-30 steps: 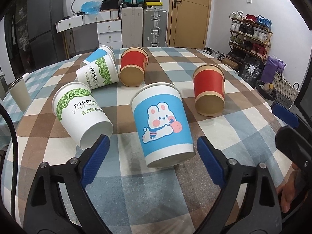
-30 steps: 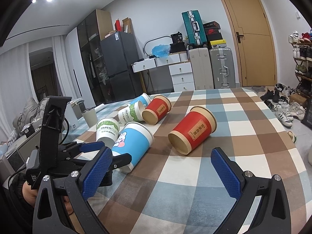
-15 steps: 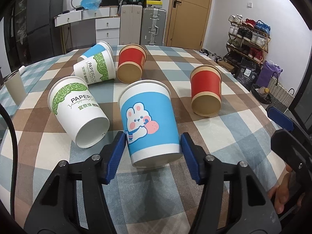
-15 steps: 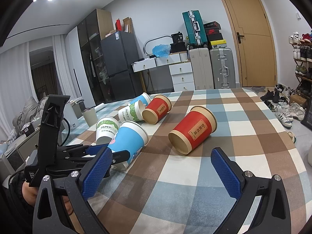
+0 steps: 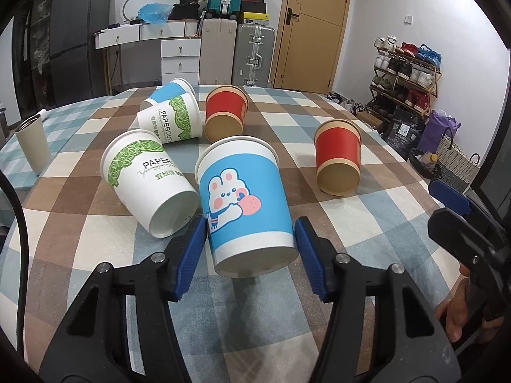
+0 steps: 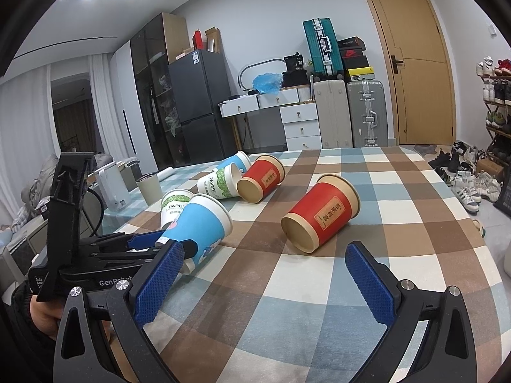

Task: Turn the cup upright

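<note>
A blue paper cup with a rabbit print (image 5: 244,201) is tilted, base toward the camera and lifted off the checked tablecloth (image 5: 95,255). My left gripper (image 5: 249,252) is shut on its base end, with one blue pad on each side. It also shows in the right wrist view (image 6: 204,226), held by the left gripper (image 6: 166,245). My right gripper (image 6: 265,284) is open and empty, low over the cloth in front of a lying red cup (image 6: 322,214).
Other cups lie on their sides: two white-green cups (image 5: 150,178) (image 5: 172,121), a blue one behind, and two red ones (image 5: 225,113) (image 5: 338,156). A beige tumbler (image 5: 32,146) stands at the left table edge. The right gripper (image 5: 463,223) is at the right edge.
The left gripper moved forward and shut on the blue rabbit cup, then raised and tilted it. The right gripper has stayed still and open.
</note>
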